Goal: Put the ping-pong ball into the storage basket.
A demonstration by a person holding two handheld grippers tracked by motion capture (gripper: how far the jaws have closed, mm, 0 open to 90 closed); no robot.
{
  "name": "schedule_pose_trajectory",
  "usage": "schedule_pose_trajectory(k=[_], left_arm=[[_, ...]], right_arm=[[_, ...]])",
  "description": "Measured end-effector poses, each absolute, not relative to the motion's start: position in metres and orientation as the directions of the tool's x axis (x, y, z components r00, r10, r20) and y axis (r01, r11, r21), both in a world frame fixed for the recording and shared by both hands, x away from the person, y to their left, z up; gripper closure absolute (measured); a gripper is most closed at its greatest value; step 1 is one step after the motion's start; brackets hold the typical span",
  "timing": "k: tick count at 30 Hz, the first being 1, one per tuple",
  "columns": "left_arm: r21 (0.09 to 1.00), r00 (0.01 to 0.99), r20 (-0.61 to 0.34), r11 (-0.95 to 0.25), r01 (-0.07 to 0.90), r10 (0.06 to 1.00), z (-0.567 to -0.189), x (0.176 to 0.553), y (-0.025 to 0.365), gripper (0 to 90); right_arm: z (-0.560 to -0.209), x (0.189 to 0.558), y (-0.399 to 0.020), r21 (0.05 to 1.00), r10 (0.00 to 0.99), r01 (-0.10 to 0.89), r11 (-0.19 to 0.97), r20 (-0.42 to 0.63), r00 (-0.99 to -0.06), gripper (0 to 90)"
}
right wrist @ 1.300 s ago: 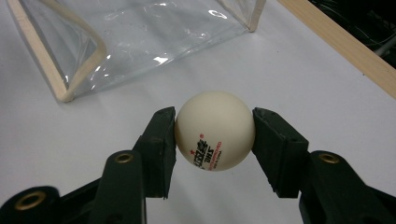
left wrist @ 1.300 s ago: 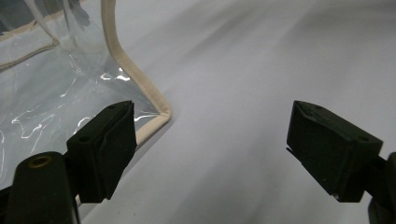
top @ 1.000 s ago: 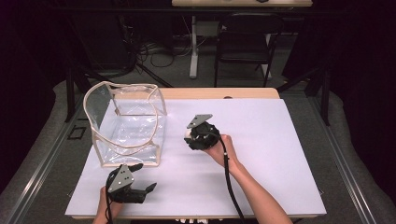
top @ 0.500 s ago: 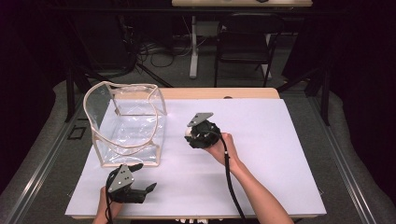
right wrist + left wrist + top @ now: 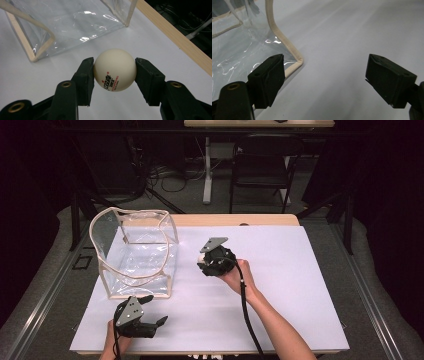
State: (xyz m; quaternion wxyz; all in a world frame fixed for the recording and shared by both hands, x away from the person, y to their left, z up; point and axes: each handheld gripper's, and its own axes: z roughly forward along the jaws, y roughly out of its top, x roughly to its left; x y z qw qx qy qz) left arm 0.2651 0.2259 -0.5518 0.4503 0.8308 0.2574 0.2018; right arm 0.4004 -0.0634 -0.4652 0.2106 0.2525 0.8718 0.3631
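Observation:
A white table-tennis ball (image 5: pixel 115 70) with red and black print sits between the jaws of my right gripper (image 5: pixel 115 75), and both pads press on it. From above, that right gripper (image 5: pixel 206 261) hangs over the middle of the white sheet, just right of the clear bag (image 5: pixel 135 252). The bag is see-through plastic with beige trim, upright and open at the top (image 5: pixel 67 22). My left gripper (image 5: pixel 152 312) rests near the table's front edge below the bag, jaws wide apart with nothing between them (image 5: pixel 324 80). The bag's lower corner (image 5: pixel 297 61) lies just ahead of its left jaw.
A white sheet (image 5: pixel 300 285) covers the wooden table (image 5: pixel 235 220), with bare room to the right. Behind the table stand a black chair (image 5: pixel 260 160), a table leg and floor cables. The wooden edge (image 5: pixel 175 37) runs beside the bag.

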Motion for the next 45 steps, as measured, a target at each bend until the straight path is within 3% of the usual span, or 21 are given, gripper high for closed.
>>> schedule_pose_trajectory(k=[45], left_arm=[[0.851,0.785,0.102,-0.462,0.249,0.612,-0.552,0.266,0.226,16.3]], right_arm=[[-0.423,0.413,-0.061,0.761,0.598,0.25,0.599,-0.216,-0.772,50.5]])
